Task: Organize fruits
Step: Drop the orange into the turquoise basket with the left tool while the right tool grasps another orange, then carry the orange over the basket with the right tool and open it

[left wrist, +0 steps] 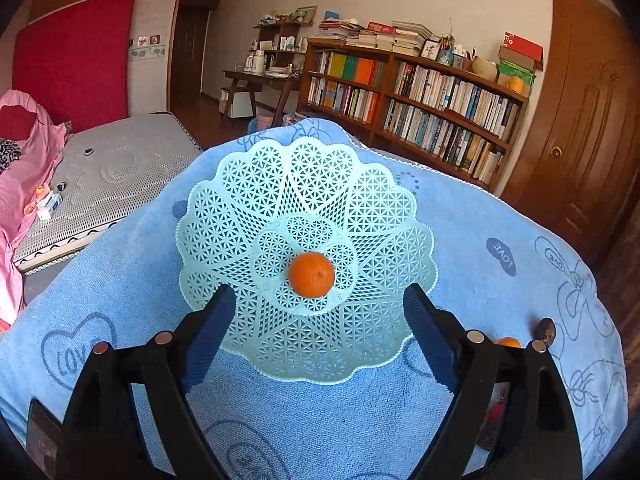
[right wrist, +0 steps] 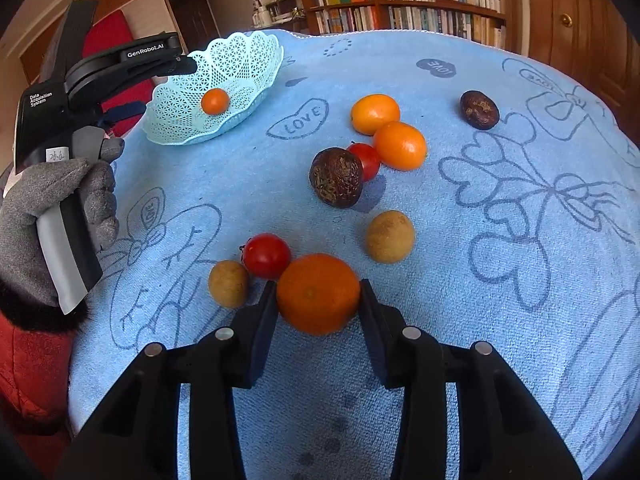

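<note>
The orange (right wrist: 318, 293), round with no clear long axis, glossy and dimpled, sits on the blue towel (right wrist: 440, 320) between the right gripper's (right wrist: 319, 300) fingers, which touch its sides. The left gripper (left wrist: 318, 312) hangs spread wide over the basket (left wrist: 240, 200), which holds one small orange (left wrist: 311, 274).

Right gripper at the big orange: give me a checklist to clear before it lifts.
1. Big orange sits between the right gripper fingers: ok.
2. Both fingers touch its sides: looks so, firmness cannot tell.
3. Neighbours clear: not ok, the red tomato touches the orange near the left-side finger.
4. Basket has room: ok, it holds only one small orange.
5. Left gripper out of the drop path: not ok, it hovers open over the basket's rim.
</note>
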The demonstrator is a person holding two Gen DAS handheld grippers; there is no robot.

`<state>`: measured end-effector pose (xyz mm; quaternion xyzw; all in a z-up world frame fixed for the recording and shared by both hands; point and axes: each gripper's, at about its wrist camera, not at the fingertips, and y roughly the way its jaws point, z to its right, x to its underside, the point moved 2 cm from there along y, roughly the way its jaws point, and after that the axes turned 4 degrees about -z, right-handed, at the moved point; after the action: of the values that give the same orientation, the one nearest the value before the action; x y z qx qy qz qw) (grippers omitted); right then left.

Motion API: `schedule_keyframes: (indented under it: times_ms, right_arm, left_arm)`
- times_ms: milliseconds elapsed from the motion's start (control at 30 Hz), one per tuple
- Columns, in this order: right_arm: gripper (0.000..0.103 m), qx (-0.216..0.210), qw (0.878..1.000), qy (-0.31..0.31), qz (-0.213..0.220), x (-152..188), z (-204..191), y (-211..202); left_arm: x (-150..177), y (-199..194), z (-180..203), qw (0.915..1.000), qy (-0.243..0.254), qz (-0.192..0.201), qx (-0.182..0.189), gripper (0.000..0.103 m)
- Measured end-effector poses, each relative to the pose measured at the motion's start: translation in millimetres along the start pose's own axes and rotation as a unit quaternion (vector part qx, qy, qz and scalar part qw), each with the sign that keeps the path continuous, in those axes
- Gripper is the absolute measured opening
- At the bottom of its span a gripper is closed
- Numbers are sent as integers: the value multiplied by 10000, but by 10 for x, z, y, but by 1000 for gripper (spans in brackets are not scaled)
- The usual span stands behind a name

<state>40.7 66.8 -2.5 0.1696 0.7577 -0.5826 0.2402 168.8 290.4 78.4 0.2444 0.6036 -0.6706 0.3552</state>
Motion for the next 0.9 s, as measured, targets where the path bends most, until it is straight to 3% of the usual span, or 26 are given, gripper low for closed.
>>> schedule_keyframes:
  times_ms: [200, 433, 600, 900]
  right_arm:
    - [40, -20, 9999, 48, 119, -41, -14, -134]
    - [40, 136, 9990, 104, 405, -336, 22, -341]
    - [40, 141, 9987, 99, 481, -730, 23, -404]
    - [40, -211, 9984, -400, 338, -1665, -428, -199]
  left_arm:
    - [175, -329, 71, 9994, 182, 300, 69, 93]
    - [510, -491, 189, 9985, 402, 217, 297, 96]
    - [679, -506, 255, 9982, 319, -46, 508, 97]
    - [995, -452, 126, 9983, 221, -397, 371, 97]
